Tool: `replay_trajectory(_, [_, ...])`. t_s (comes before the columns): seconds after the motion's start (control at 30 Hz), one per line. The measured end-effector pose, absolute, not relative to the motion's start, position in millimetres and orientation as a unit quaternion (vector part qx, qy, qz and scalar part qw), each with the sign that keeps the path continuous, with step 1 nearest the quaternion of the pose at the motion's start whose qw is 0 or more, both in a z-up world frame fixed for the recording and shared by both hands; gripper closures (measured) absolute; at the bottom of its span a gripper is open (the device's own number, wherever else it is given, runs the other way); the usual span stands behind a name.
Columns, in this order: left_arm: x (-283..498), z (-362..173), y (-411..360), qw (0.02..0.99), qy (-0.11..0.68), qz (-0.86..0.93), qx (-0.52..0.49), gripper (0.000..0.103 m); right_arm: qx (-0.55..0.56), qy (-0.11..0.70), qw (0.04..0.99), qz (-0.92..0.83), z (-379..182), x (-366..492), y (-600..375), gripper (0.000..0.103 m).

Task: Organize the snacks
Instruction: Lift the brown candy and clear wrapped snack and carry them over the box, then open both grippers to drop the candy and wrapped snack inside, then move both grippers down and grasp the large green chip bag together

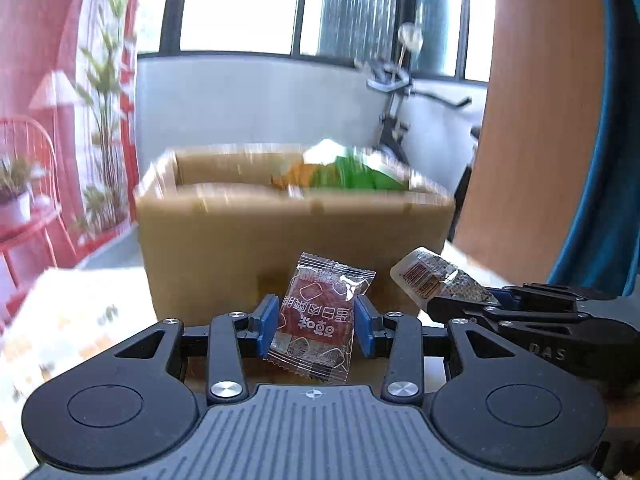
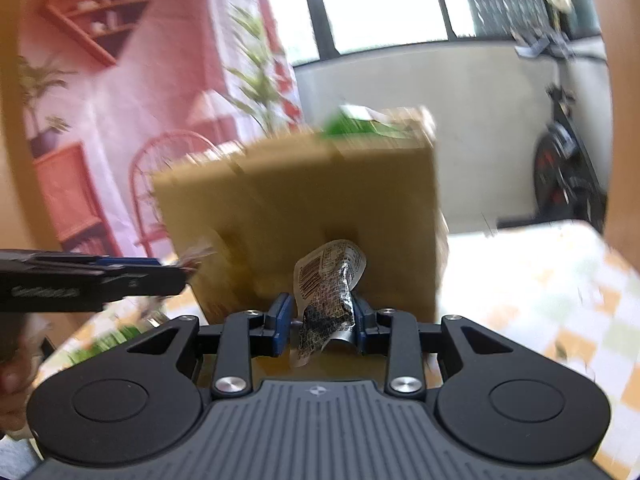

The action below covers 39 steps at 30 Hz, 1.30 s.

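My left gripper (image 1: 316, 326) is shut on a red snack packet (image 1: 320, 316) with white print, held upright in front of a cardboard box (image 1: 288, 240). My right gripper (image 2: 322, 322) is shut on a crumpled clear packet of dark snack with a barcode (image 2: 326, 284), also held before the box (image 2: 312, 208). The right gripper with its packet (image 1: 434, 278) shows at the right in the left wrist view; the left gripper (image 2: 92, 278) shows at the left in the right wrist view. Green and orange packets (image 1: 348, 172) lie inside the open box.
The box stands on a table with a white, yellow-checked cloth (image 2: 540, 280). A brown wooden panel (image 1: 532, 140) rises at the right. An exercise bike (image 2: 568, 160) stands behind by the window wall. Some green items (image 2: 108, 340) lie on the table at the left.
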<state>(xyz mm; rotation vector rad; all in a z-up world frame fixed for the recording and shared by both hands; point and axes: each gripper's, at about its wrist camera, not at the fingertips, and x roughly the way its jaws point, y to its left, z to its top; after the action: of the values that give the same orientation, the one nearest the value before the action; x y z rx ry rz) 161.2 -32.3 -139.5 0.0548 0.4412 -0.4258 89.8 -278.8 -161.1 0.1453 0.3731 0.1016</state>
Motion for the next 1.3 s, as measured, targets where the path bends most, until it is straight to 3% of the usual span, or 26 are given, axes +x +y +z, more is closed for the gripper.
replay_trajectory(0.37, [206,-87,-24,0.967,0.168,-0.189,0.015,0.06,0.022,0.107,0.99,0.091,-92,125,-253,0.07])
replay_trajectory(0.7, [283,-87,-14,0.964,0.212,-0.163,-0.02,0.059,-0.001,0.145,0.986,0.076,-79,229,-233,0.07])
replay_trajectory(1.0, [289,-94,1,0.962,0.227,-0.15,-0.015,0.047,-0.007,0.178,0.982,0.061,-97,251,-226,0.048])
replay_trajectory(1.3, [260,-87,29,0.96,0.24,-0.145,-0.023,0.047,0.026,0.169,0.984,0.047,-97,217,-230,0.048])
